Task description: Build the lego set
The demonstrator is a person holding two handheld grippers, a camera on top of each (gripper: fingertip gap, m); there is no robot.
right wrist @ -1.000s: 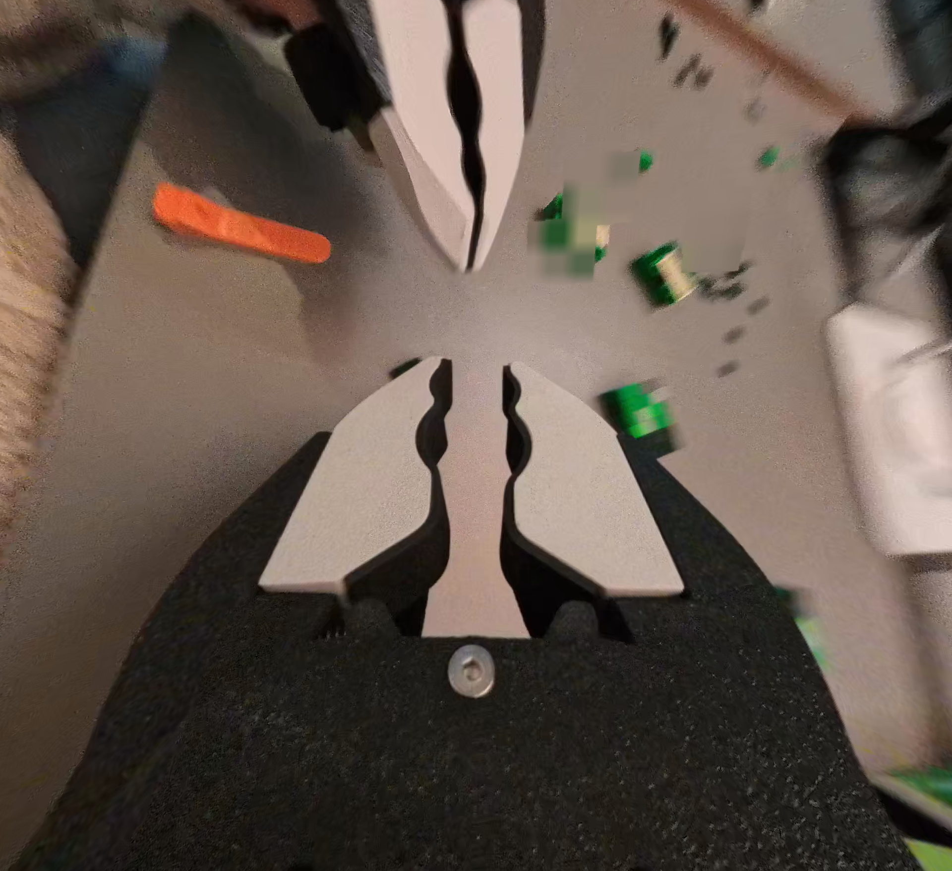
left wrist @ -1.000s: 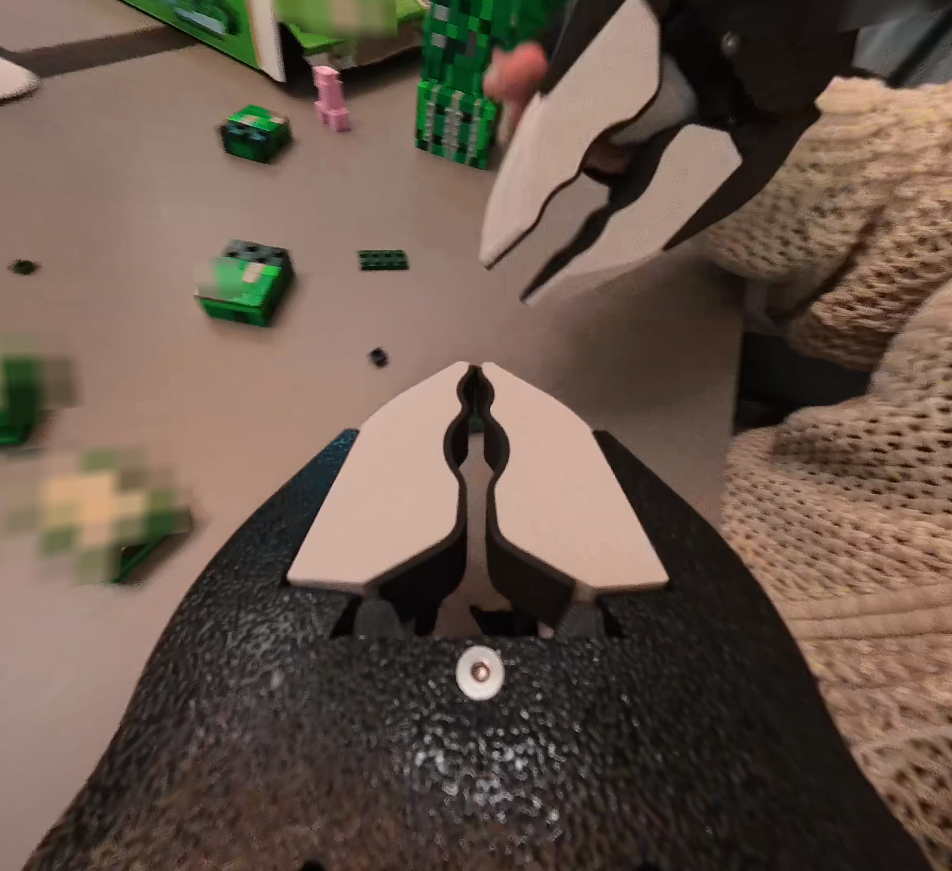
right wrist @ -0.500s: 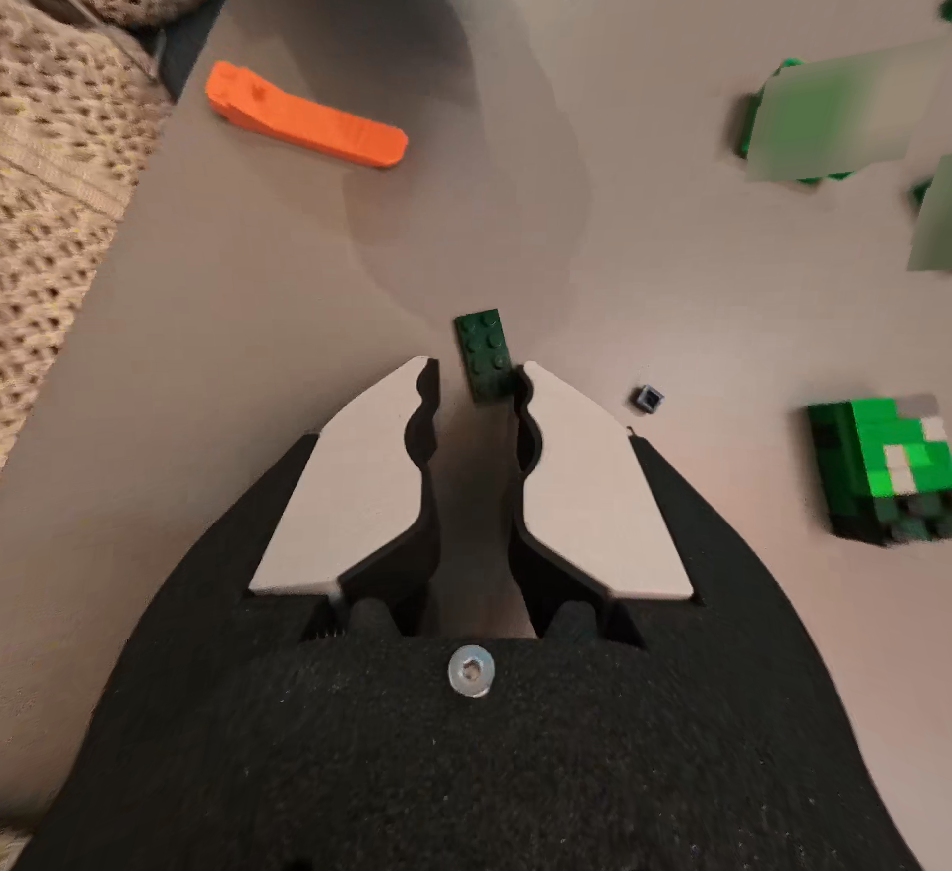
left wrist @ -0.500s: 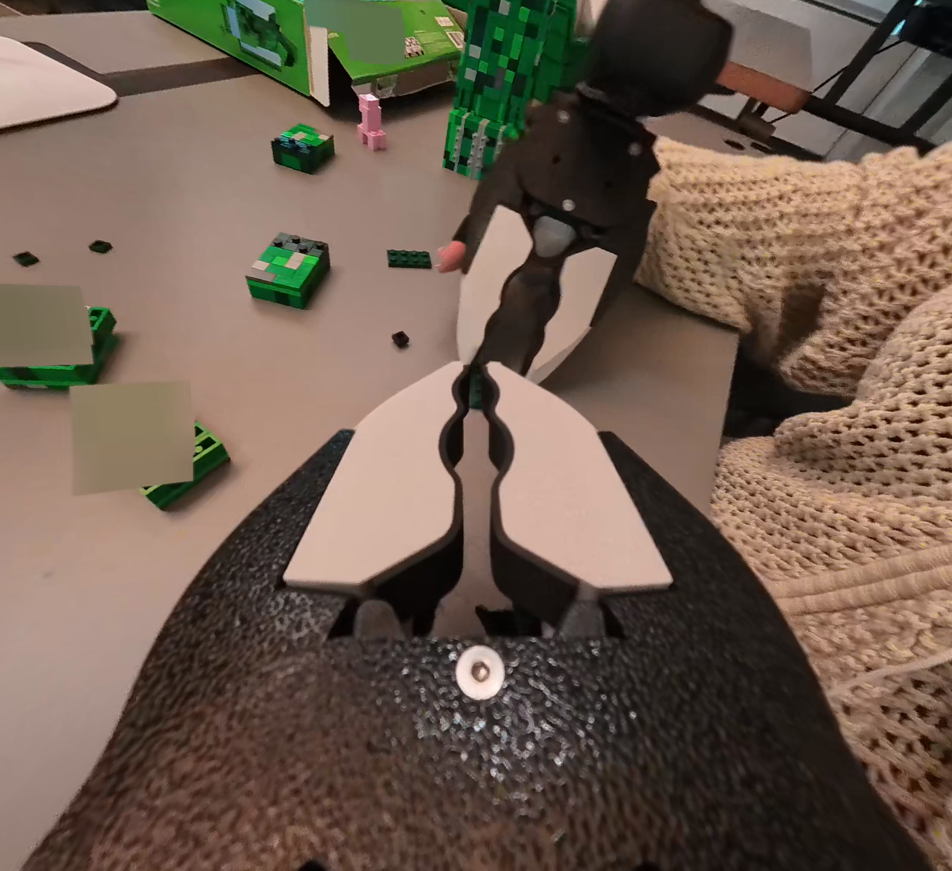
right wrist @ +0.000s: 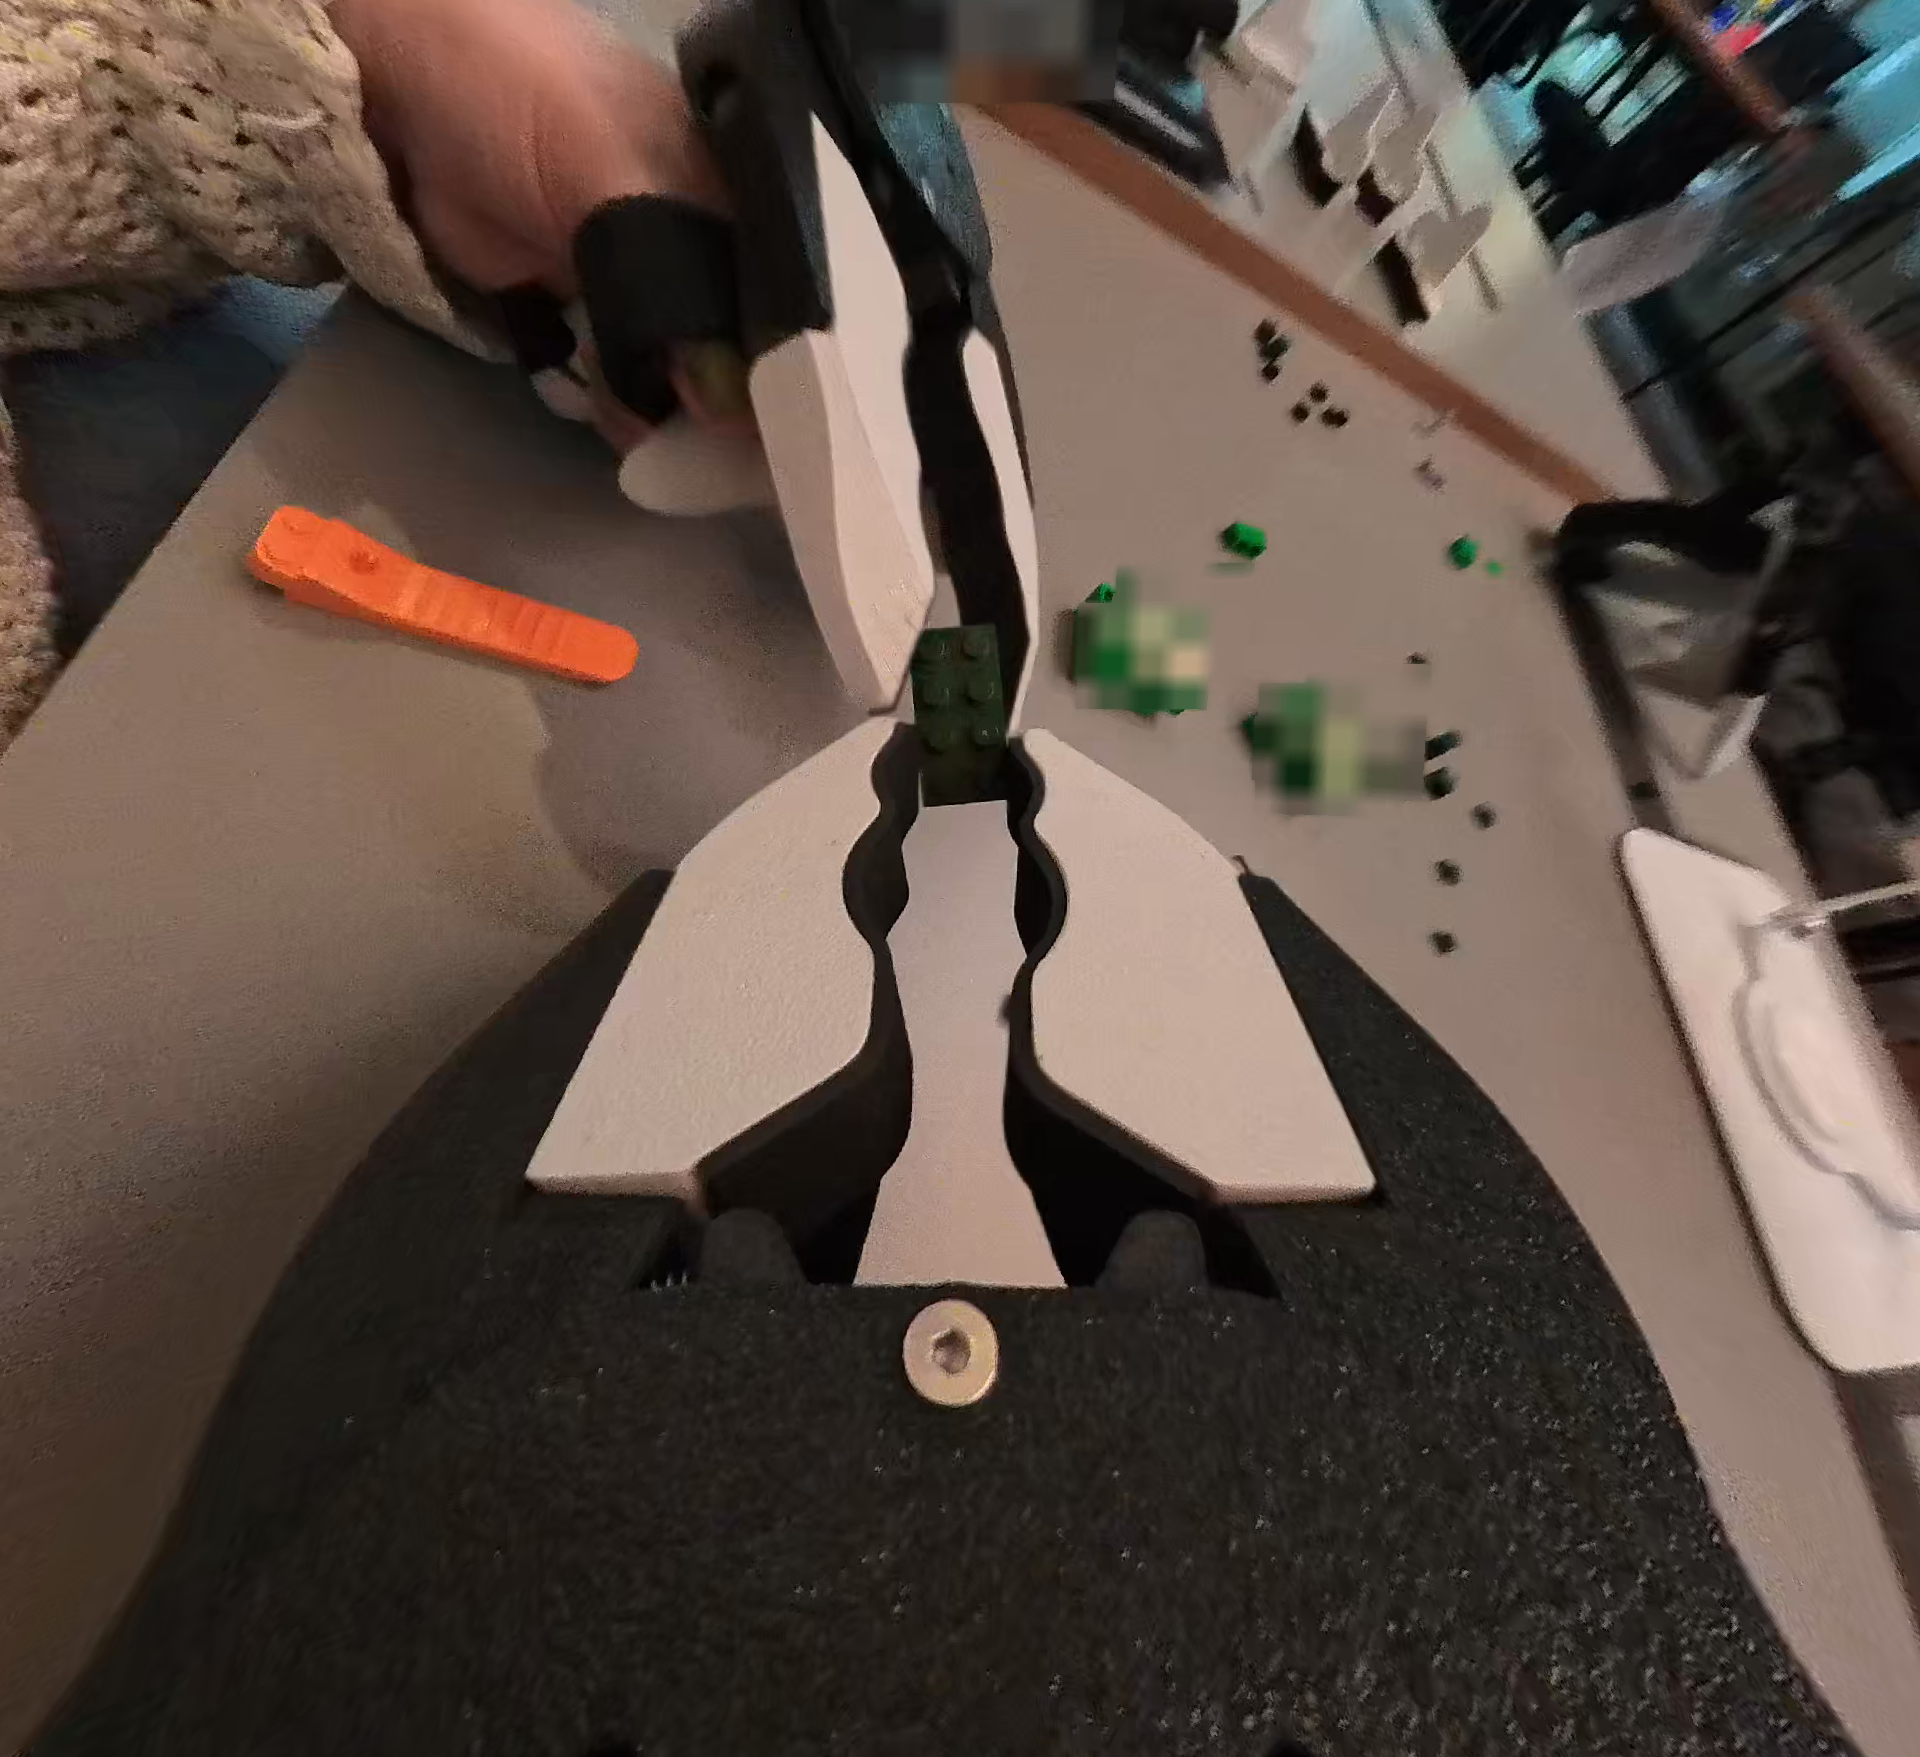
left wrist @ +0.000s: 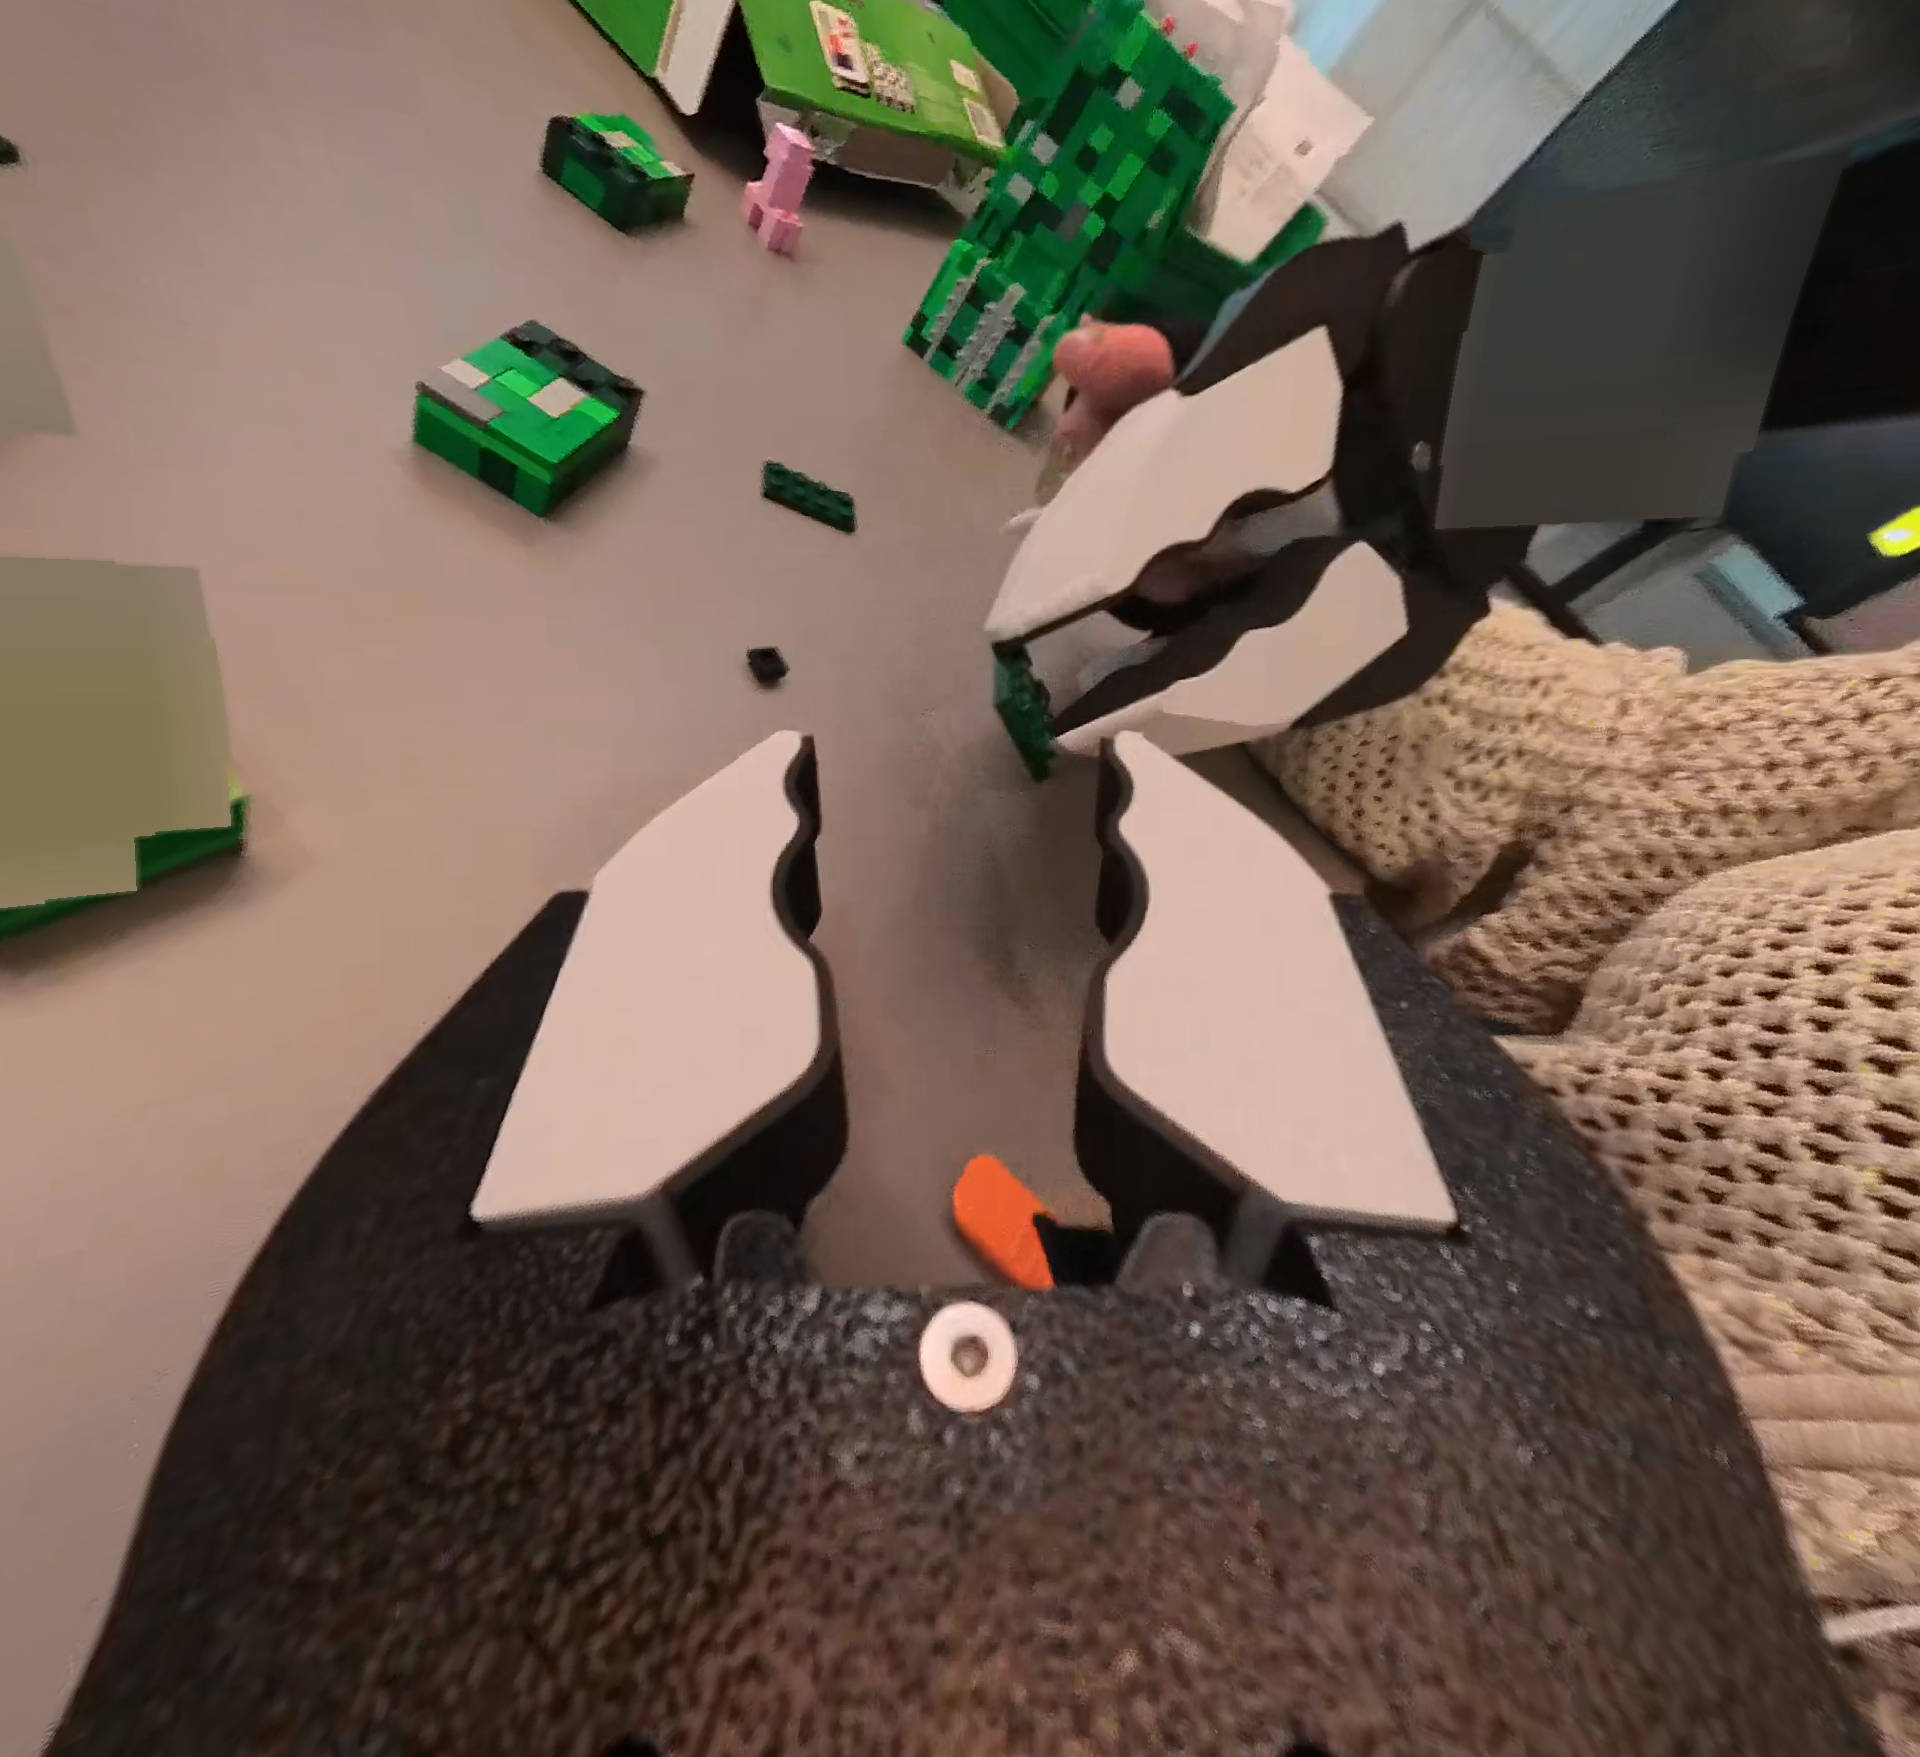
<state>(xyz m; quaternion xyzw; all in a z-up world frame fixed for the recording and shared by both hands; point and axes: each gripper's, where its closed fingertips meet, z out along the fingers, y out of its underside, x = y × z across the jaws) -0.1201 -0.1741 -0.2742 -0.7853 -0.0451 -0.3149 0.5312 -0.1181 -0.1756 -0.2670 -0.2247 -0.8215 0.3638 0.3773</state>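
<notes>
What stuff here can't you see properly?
- Orange brick separator: left wrist view, mostly hidden behind the left gripper body.
- Dark green plate: right wrist view, its lower end hidden between the right gripper tips.
- Green pieces: right wrist view, covered by mosaic patches.
- Tiny dark bits: right wrist view, blurred and too small to name.

Dark green 2x4 plate (right wrist: 961, 715): studs visible, held off the table (left wrist: 520, 720), clamped across its width between the right tool's (right wrist: 961, 743) tips. Second dark green plate (left wrist: 808, 496) lies flat on the table. Tall green pixel-pattern figure (left wrist: 1081, 190) stands upright further back.
</notes>
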